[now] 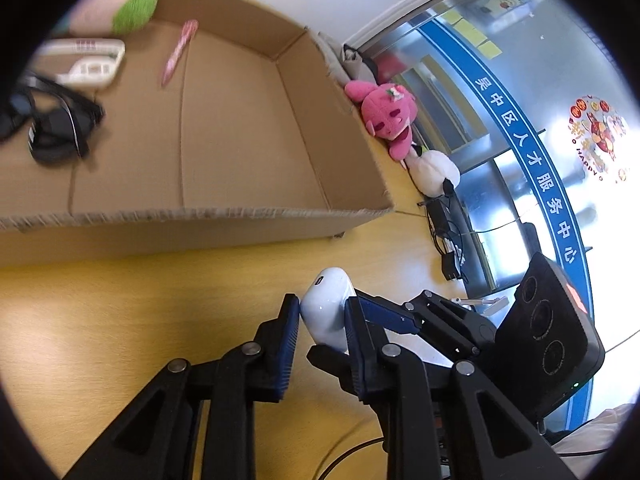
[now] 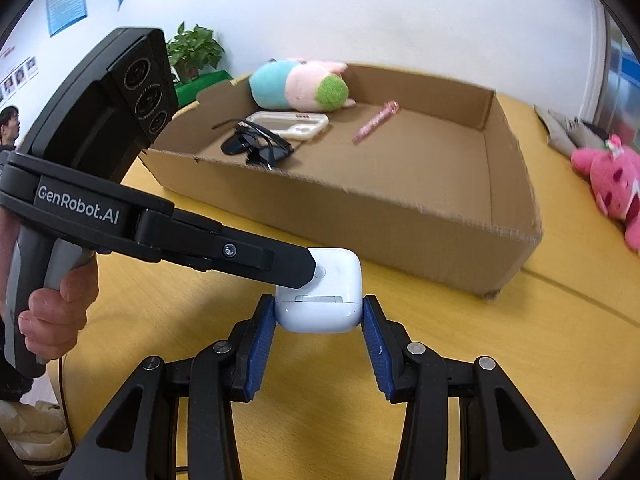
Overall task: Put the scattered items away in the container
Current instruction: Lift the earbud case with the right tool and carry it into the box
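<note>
White glossy earbud case [image 2: 320,300] (rounded corners), clamped between both tongs

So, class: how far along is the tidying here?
Done: the sunglasses, pink pen, white case and plush lie in the box. In hand: both grippers, left and right, clamp the earbud case. Left: the pink toy outside the box.
</note>
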A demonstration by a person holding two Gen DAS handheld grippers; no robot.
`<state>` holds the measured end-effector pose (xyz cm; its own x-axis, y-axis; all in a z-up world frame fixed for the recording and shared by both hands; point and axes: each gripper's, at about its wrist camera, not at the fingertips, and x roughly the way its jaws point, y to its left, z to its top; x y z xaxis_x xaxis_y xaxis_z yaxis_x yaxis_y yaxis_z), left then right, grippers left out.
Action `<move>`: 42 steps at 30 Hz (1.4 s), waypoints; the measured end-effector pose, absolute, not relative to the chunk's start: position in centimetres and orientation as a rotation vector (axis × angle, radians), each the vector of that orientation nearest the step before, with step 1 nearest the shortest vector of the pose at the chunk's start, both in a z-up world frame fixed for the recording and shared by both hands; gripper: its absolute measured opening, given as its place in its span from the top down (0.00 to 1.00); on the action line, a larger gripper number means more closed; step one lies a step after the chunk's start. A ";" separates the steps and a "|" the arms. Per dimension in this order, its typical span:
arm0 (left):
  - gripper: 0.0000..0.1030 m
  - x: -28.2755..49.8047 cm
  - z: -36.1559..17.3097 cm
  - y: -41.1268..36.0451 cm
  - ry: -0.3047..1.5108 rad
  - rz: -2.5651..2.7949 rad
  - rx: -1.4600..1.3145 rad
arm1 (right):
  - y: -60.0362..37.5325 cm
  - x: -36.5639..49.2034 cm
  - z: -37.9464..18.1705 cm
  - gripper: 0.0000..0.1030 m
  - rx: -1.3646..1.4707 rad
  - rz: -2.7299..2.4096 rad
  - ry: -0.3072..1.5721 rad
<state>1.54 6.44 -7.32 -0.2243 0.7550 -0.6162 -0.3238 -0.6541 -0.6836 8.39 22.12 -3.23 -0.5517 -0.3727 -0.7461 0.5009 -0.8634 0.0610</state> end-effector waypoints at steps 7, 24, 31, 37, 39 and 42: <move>0.79 -0.6 -1.5 3.7 -0.473 2.067 -1.192 | 19.5 5.7 1.6 0.54 0.952 -2.373 0.329; 0.80 -12.0 -1.9 -0.5 -0.525 2.053 -1.272 | 14.0 -8.1 3.3 0.54 1.068 -2.213 0.337; 0.80 -14.4 -5.5 -0.1 -0.528 1.982 -1.421 | 14.0 -11.6 -0.3 0.54 1.288 -2.075 0.249; 0.80 -16.1 -8.5 1.2 -0.542 1.889 -1.556 | 14.5 -13.5 -3.3 0.54 1.462 -1.995 0.209; 0.80 -16.4 -9.5 1.6 -0.539 1.863 -1.595 | 14.6 -14.0 -4.1 0.54 1.511 -1.966 0.211; 0.80 -16.6 -10.5 1.9 -0.546 1.839 -1.628 | 14.6 -14.8 -5.3 0.54 1.587 -1.923 0.206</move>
<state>-16.63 1.91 -10.46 -0.0525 0.6819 -0.7295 -0.1736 -0.7256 -0.6658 -14.84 14.64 -5.31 -0.0769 -0.3644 -0.9281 0.5529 -0.7902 0.2644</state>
